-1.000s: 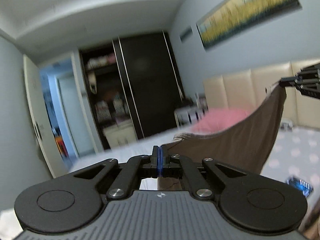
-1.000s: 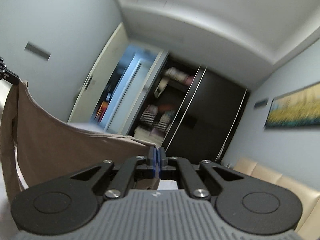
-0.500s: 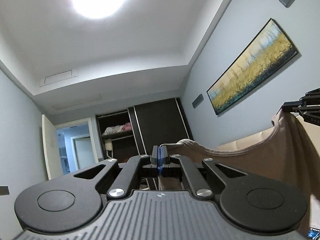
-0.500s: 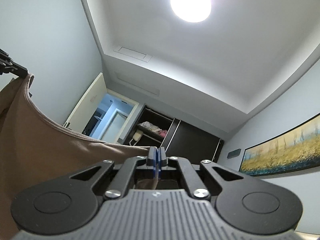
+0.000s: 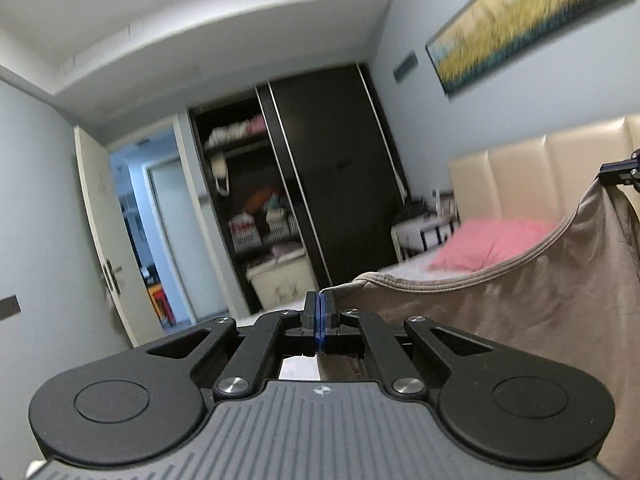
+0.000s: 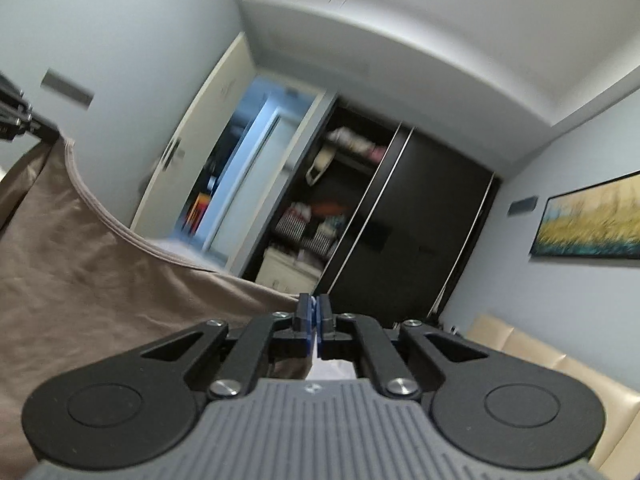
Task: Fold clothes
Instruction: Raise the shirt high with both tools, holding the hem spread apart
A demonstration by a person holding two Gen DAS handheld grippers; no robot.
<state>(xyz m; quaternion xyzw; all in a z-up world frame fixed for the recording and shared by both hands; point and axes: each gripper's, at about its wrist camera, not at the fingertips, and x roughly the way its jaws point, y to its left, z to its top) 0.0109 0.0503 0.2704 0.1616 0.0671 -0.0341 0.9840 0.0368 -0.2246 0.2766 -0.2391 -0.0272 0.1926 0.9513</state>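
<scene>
Tips both views back down from half a second ago: loses the ceiling lamp, regains the open door (image 5: 100, 220), the dark wardrobe (image 5: 328, 184) and the bed (image 5: 400, 272). Suggests a raise-and-shake just finished and a lowering toward the mattress under way, though that is only a reading of the blur and the new angle.

Starting at the left: clamps the left gripper (image 5: 320, 306) tight on one upper corner of the brown garment (image 5: 520, 312), blue pads pressed together with the hem pinched between them. Holds that corner high and clear of the bed, presumably so the cloth hangs by its own weight and sheds its creases.

Across the middle: lets the ribbed top edge sag in a shallow curve between the two grips, taut enough to keep the panel spread, slack enough not to strain the seam. Hangs the body of the cloth below, its lower end out of sight. Shows behind it a pink pillow (image 5: 488, 248) lying against the cream headboard (image 5: 540, 176), and a yellow painting (image 5: 520, 20) on the wall above.

At the right: pinches the right gripper (image 6: 314, 314) on the opposite corner, pads nearly together with fabric bunched under the left one. Keeps it well apart from its partner and at about the same height, which squares the garment up.

Calls next, most likely, for laying the cloth flat on the bed before any fold; risks a skewed landing if one corner drops first.
</scene>
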